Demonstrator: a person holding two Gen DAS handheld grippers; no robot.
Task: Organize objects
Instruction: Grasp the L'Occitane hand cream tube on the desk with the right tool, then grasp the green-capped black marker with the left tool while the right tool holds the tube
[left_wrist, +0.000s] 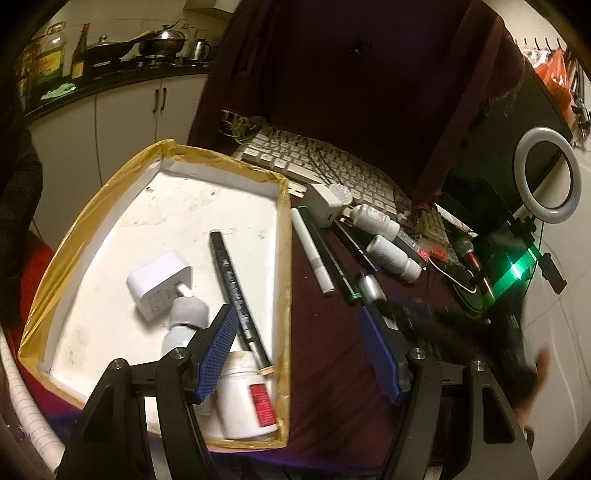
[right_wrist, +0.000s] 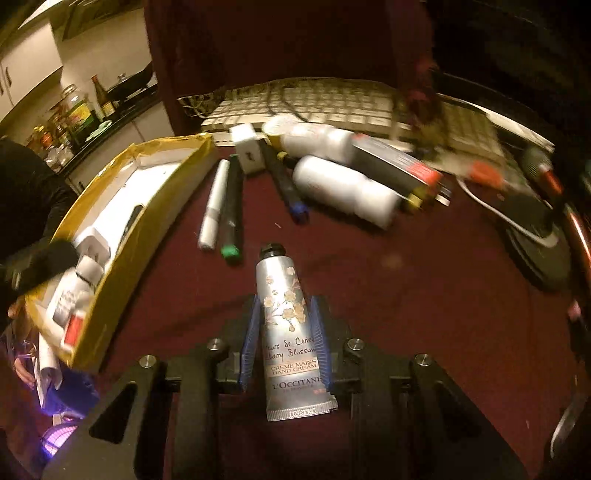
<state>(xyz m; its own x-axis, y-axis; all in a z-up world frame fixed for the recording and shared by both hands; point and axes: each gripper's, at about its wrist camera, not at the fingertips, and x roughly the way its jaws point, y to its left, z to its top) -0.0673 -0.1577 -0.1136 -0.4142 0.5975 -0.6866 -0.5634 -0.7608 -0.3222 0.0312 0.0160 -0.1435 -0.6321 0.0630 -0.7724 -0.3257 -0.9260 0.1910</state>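
My right gripper (right_wrist: 283, 308) is shut on a silver hand cream tube (right_wrist: 282, 295), cap pointing away, just above the maroon cloth (right_wrist: 388, 295). The left wrist view shows that tube (left_wrist: 369, 288) in front of the blurred right gripper. To the left stands a gold-taped box (left_wrist: 284, 236) with a white inside. It holds a white charger (left_wrist: 159, 284), a black pen (left_wrist: 236, 291), a white jar (left_wrist: 243, 398) and a small bottle (left_wrist: 184, 321). My left gripper (left_wrist: 301, 356) hangs open over the box's right rim, with nothing between its fingers.
Loose on the cloth lie a white pen (right_wrist: 214, 205), a green-capped marker (right_wrist: 232, 210), a blue-capped pen (right_wrist: 286, 184), two white bottles (right_wrist: 343, 186), a white plug (right_wrist: 247, 147) and a dark carton (right_wrist: 399, 162). Behind are a keyboard (right_wrist: 314, 99) and a ring light (left_wrist: 548, 173).
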